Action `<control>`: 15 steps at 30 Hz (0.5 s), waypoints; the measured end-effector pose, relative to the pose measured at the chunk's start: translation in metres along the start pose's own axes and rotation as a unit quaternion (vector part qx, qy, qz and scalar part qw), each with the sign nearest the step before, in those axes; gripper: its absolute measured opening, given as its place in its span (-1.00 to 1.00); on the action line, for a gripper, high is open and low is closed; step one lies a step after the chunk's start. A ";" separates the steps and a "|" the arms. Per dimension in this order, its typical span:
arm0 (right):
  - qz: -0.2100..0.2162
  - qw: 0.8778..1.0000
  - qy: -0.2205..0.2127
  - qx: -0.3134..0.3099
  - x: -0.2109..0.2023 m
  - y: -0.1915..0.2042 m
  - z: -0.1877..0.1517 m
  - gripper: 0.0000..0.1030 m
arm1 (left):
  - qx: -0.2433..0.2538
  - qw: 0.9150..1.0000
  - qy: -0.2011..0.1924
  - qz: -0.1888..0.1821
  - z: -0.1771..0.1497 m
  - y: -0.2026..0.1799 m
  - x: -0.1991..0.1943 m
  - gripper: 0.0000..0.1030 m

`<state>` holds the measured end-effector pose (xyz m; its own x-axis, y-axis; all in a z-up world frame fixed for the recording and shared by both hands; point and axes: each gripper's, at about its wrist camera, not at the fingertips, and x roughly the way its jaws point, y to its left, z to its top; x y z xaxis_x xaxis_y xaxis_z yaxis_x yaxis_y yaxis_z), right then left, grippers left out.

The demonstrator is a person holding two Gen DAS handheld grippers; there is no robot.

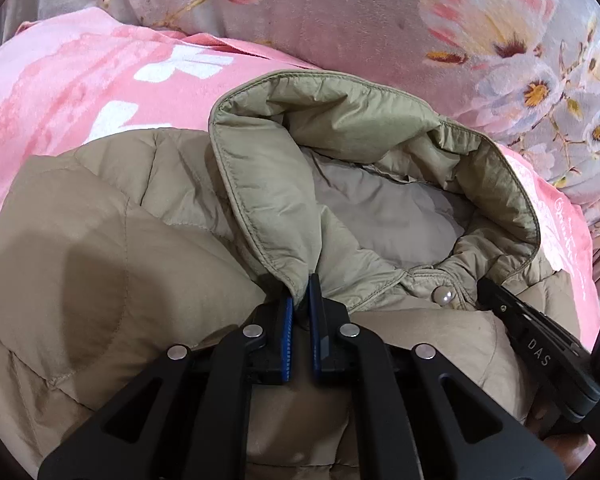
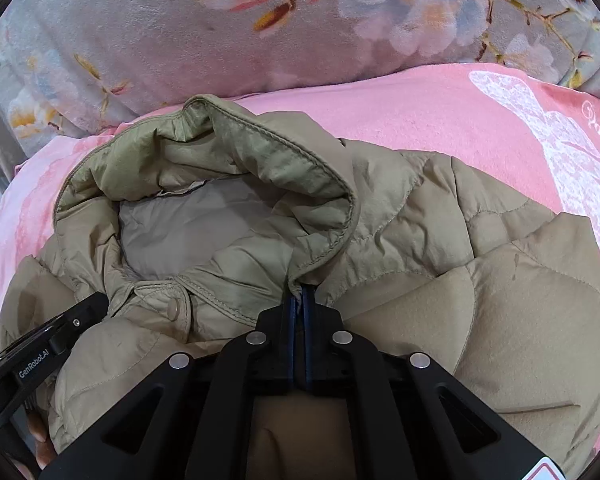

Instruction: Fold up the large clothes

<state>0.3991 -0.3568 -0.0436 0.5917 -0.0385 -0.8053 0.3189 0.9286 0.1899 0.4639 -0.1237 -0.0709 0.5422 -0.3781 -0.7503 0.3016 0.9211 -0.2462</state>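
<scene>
A tan quilted puffer jacket [image 1: 112,240] [image 2: 480,280] lies on a pink blanket, its hood [image 1: 340,140] [image 2: 228,168] open and facing away from me. My left gripper [image 1: 300,300] is shut on the hood's left corner where it meets the collar. My right gripper [image 2: 300,294] is shut on the hood's right corner. A pearl snap button [image 1: 443,295] [image 2: 173,308] sits on the collar between the two grips. Each gripper shows in the other's view: the right gripper [image 1: 485,284] at the right edge, the left gripper [image 2: 102,300] at the lower left.
The pink blanket [image 1: 80,80] [image 2: 440,112] with white prints covers the bed under the jacket. A grey floral quilt [image 1: 360,12] [image 2: 160,32] is bunched up just behind the hood. A fingertip [image 2: 40,432] shows at the lower left.
</scene>
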 end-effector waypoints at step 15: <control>-0.003 1.000 -0.003 -0.003 0.002 0.001 0.000 -0.99 | 0.024 0.999 -0.008 0.030 0.000 -0.010 0.002 -0.86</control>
<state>0.4002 -0.3563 -0.0451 0.5939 -0.0471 -0.8032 0.3188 0.9303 0.1811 0.4616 -0.1341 -0.0701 0.5735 -0.3234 -0.7526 0.3042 0.9371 -0.1709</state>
